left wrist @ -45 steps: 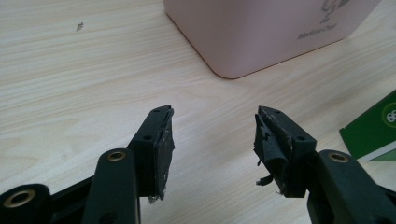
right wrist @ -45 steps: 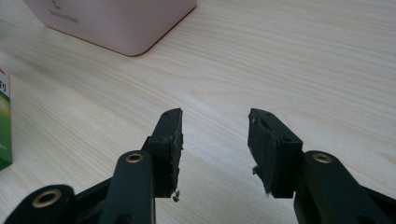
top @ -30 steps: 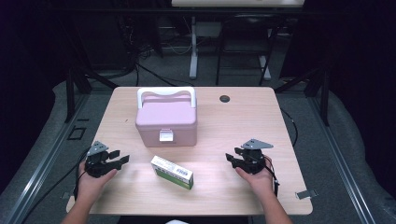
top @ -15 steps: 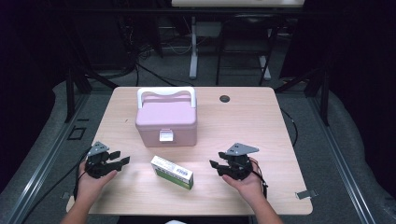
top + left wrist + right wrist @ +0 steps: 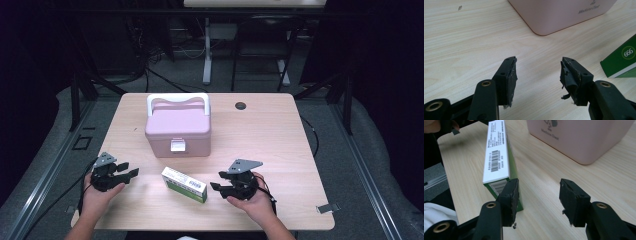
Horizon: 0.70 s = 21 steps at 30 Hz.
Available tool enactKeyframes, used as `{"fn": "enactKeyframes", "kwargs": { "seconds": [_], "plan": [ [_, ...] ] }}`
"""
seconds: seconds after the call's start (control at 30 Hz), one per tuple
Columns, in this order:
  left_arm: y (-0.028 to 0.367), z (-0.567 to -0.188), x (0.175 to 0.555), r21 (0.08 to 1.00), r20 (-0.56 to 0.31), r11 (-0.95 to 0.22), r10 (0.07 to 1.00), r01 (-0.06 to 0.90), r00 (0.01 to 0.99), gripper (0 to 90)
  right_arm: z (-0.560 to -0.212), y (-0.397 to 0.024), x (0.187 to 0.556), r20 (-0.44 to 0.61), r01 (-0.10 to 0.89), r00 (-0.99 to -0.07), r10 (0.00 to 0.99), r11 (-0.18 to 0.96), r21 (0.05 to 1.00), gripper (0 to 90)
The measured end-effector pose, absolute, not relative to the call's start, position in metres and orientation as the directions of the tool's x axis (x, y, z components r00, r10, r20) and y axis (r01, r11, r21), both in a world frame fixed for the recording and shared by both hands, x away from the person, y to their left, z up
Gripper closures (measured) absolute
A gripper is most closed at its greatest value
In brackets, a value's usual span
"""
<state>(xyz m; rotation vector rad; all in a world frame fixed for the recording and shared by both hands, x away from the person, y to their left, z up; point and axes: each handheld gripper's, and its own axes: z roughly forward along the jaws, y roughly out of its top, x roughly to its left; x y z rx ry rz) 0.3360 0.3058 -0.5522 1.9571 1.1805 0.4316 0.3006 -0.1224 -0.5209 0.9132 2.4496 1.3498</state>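
Note:
A pink medicine chest (image 5: 177, 129) with a white handle stands shut in the middle of the wooden table (image 5: 270, 135). In front of it lies a green and white carton (image 5: 184, 184), on its side. My right gripper (image 5: 215, 187) is open just right of the carton; in the right gripper view its gripper (image 5: 538, 192) has one jaw against the carton's (image 5: 499, 162) near end, with the chest (image 5: 584, 137) behind. My left gripper (image 5: 131, 173) is open at the front left, a short way from the carton. In the left gripper view that gripper (image 5: 537, 72) faces bare wood, with the chest (image 5: 564, 12) and carton (image 5: 622, 58) ahead.
A dark round grommet (image 5: 241, 105) sits in the table's far edge. Cables trail off the table from both grippers. Dark floor, rails and a desk leg (image 5: 207, 55) lie beyond the table.
My right gripper has moved left and nearer across the table, ending right beside the carton. The left gripper has stayed almost still.

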Motion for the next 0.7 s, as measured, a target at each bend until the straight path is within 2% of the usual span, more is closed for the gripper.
{"fn": "enactKeyframes", "kwargs": {
  "seconds": [0.37, 0.7],
  "plan": [
    [0.306, -0.553, 0.336, 0.777, -0.108, -0.241, 0.859, 0.581, 0.501, 46.6, -0.509, -0.105, 0.287, 0.115, 0.376, -0.845, 0.523, 0.428, 0.822, 48.6],
    [0.307, -0.554, 0.336, 0.776, -0.109, -0.241, 0.859, 0.582, 0.5, 46.5, -0.516, -0.094, 0.294, 0.153, 0.403, -0.846, 0.51, 0.426, 0.81, 50.5]
  ]
}}
